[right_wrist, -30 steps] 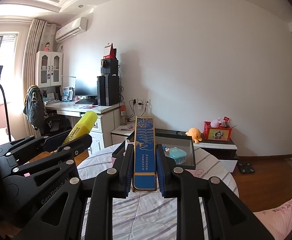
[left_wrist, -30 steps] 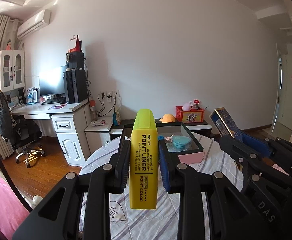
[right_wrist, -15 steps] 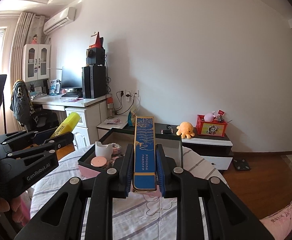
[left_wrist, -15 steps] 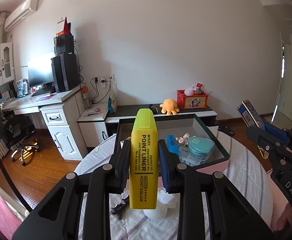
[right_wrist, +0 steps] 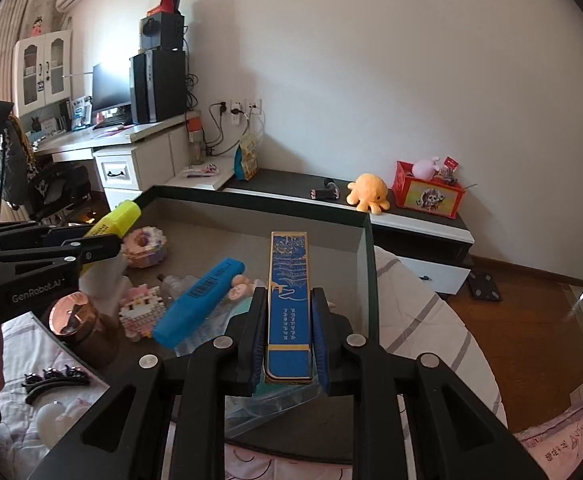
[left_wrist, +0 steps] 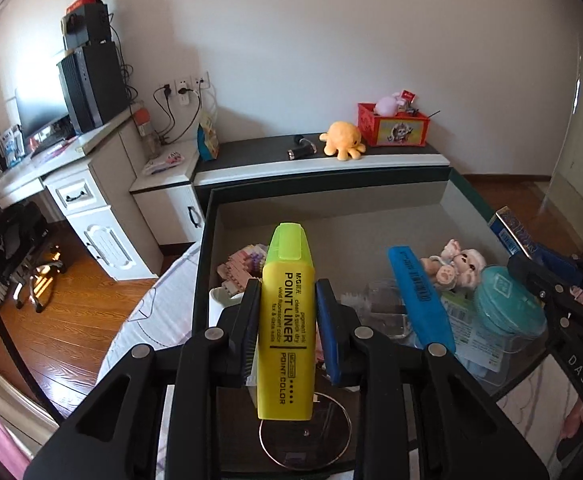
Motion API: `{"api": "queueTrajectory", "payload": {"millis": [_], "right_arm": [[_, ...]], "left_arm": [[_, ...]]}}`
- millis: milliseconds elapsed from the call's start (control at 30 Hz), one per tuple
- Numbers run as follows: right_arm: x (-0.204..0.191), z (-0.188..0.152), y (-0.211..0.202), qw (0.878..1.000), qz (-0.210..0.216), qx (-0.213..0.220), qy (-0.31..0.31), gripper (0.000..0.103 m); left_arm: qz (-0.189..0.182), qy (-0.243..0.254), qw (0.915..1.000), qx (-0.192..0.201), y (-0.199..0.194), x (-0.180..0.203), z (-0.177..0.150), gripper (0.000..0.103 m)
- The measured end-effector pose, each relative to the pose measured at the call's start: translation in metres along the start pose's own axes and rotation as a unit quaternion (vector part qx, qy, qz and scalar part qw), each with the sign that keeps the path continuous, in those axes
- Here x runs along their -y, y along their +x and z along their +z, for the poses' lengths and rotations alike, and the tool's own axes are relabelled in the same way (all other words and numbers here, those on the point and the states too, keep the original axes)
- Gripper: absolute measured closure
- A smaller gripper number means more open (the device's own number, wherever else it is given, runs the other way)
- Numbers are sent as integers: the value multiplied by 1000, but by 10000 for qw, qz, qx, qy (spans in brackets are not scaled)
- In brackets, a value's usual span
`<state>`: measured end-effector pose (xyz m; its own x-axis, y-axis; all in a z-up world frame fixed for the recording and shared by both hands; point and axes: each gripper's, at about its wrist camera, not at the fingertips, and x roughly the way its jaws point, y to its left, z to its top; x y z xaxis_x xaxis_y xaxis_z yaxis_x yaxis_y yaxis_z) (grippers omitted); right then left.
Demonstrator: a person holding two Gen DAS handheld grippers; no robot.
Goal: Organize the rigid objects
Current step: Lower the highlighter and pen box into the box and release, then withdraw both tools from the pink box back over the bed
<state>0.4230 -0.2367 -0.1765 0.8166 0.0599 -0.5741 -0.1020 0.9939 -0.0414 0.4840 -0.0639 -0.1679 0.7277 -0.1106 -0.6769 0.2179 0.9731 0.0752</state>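
My left gripper is shut on a yellow highlighter, held upright over the near left part of a dark open box. My right gripper is shut on a flat blue and gold case, held over the near right part of the same box. The box holds a blue highlighter, a small doll, a teal round tin, a pink block model and a copper-lidded jar. The left gripper with the yellow highlighter shows at the left of the right wrist view.
The box stands on a round table with a striped cloth. Black hair clips lie on the cloth at the near left. A low cabinet with an orange plush toy stands behind, a desk to the left.
Both grippers have moved forward and tilted down over the box, which now fills the lower views. Each still holds its object.
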Motion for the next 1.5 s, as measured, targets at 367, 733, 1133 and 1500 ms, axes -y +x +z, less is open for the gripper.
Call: {"api": "queueTrajectory", "payload": {"millis": [367, 733, 1133, 1500], "right_arm": [[22, 3, 19, 9990, -246, -239, 288, 82], [28, 2, 15, 9983, -82, -361, 458, 74], [-17, -5, -102, 9980, 280, 390, 402, 17], [-58, -36, -222, 9919, 83, 1233, 307, 0]], "left_arm": [[65, 62, 9999, -99, 10, 6, 5, 43], [128, -33, 9992, 384, -46, -1, -5, 9], [137, -400, 9934, 1070, -149, -6, -48, 0], [301, -634, 9823, 1736, -263, -3, -111, 0]]}}
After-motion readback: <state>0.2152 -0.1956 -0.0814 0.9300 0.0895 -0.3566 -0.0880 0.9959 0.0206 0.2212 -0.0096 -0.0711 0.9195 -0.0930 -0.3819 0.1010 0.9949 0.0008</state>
